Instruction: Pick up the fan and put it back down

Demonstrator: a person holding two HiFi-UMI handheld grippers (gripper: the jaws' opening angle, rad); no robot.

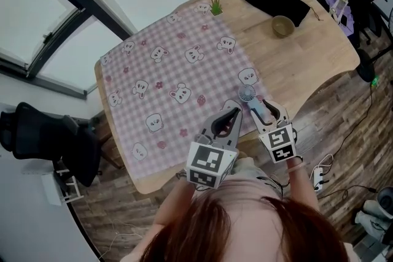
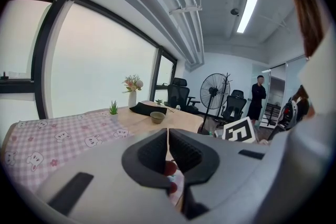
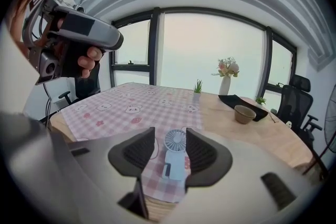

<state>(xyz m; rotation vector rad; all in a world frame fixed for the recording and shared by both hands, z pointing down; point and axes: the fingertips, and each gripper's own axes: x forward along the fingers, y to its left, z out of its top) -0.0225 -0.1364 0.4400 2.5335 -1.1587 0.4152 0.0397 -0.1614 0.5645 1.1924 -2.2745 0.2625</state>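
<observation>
One risk: the fan (image 3: pixel 175 157), straddled by the released right tongs (image 3: pixel 170 134), may be knocked off the bench (image 3: pixel 273 139); left tongs (image 2: pixel 168 136) are clenched.

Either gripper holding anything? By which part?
Nothing held. Right gripper is open around the fan lying on the tablecloth; left gripper shut, empty.

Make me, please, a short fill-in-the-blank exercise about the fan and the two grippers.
1. The fan lies on the checked cloth, between the right gripper's ___ fingers.
2. The left gripper's fingers are ___.
3. The fan's handle is light ___.
Missing words: open; shut; blue.
</observation>
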